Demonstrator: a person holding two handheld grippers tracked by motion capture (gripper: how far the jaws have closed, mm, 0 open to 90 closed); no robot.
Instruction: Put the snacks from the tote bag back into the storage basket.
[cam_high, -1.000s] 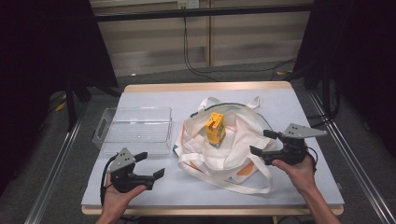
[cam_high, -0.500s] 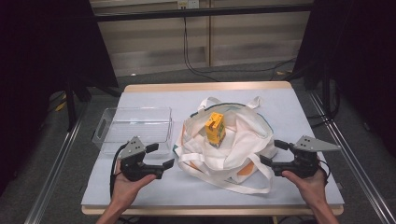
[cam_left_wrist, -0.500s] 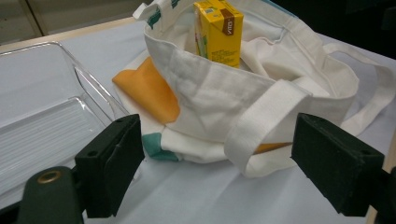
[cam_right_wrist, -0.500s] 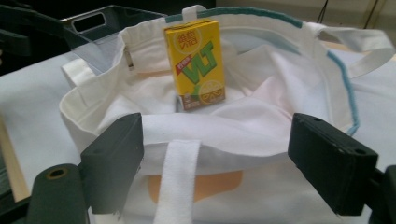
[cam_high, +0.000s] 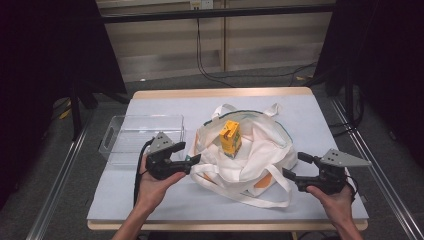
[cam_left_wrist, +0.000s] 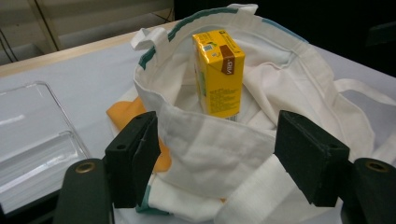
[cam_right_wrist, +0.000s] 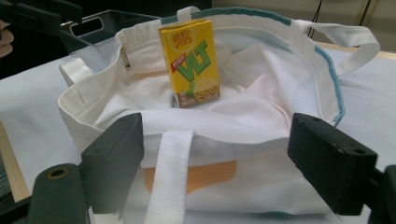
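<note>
A white cloth tote bag (cam_high: 255, 160) lies open in the middle of the table, and a yellow juice carton (cam_high: 230, 137) stands upright inside it. My left gripper (cam_high: 186, 152) is at the bag's left edge. In the left gripper view the left gripper (cam_left_wrist: 222, 161) straddles the bag's rim (cam_left_wrist: 205, 149) with the carton (cam_left_wrist: 219, 72) behind; its jaws have just been closing and still stand apart, with the cloth between them. My right gripper (cam_high: 295, 165) is at the bag's right side. In the right gripper view the right gripper (cam_right_wrist: 215, 168) is open around the rim (cam_right_wrist: 233, 126) and a white strap (cam_right_wrist: 170, 172), facing the carton (cam_right_wrist: 190, 60).
A clear plastic tray (cam_high: 140, 137) sits on the table left of the bag, just behind the left gripper. The light table top (cam_high: 165, 110) has a wooden far edge. The bag's handles (cam_high: 250, 197) trail toward the near edge.
The left gripper has moved right and away from the near edge, up to the bag's left rim, and its jaws have narrowed. The right gripper has shifted slightly toward the near right corner.
</note>
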